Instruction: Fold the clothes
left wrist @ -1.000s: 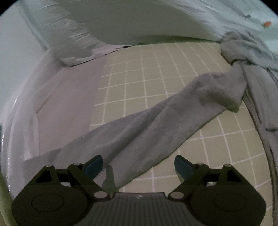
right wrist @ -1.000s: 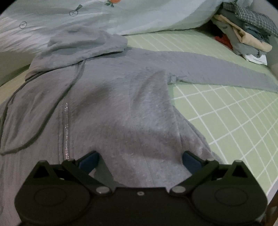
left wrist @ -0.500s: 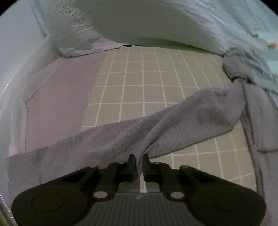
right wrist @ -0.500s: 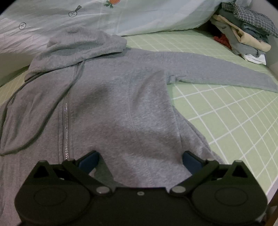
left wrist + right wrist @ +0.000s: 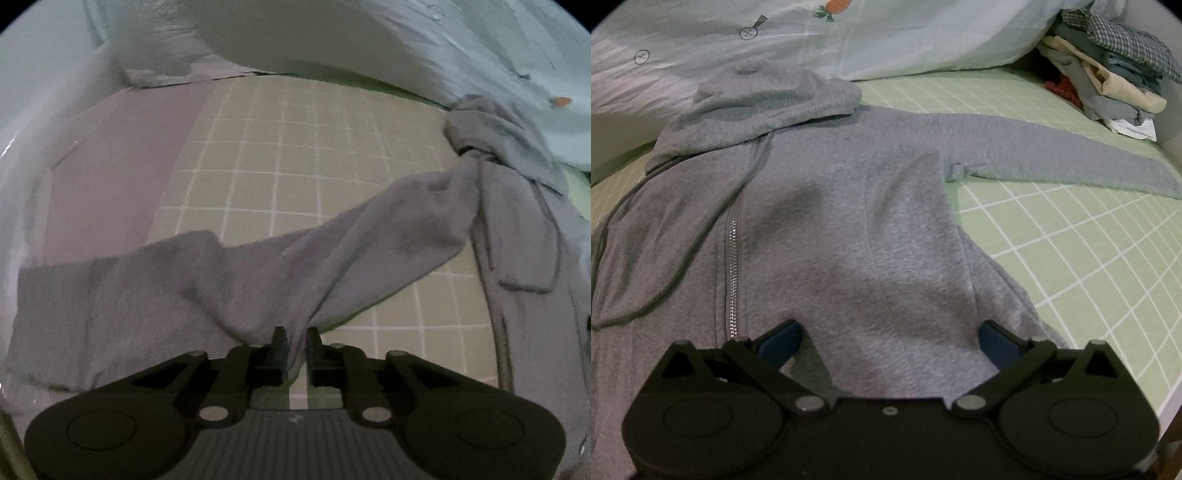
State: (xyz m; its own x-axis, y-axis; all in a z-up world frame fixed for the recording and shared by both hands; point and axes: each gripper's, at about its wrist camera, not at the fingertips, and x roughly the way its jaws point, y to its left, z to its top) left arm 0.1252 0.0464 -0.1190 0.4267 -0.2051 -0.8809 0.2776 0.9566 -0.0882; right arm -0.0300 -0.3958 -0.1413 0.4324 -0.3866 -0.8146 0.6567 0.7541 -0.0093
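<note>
Our left gripper tilts steeply down at the lower centre of its frame, jaws narrow and opening, with a pinch of the grey hoodie's sleeve between them. The sleeve runs from lower left to upper right across the checked sheet. Our right gripper hangs wide open over the hoodie.

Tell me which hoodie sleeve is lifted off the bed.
The sleeve pinched in the left tool, bunched and raised; the other sleeve lies flat, stretched out.

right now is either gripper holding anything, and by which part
The left gripper pinches the grey hoodie's sleeve partway along its length, its jaws easing apart slightly. The right gripper is open above the hoodie body, holding nothing.
</note>
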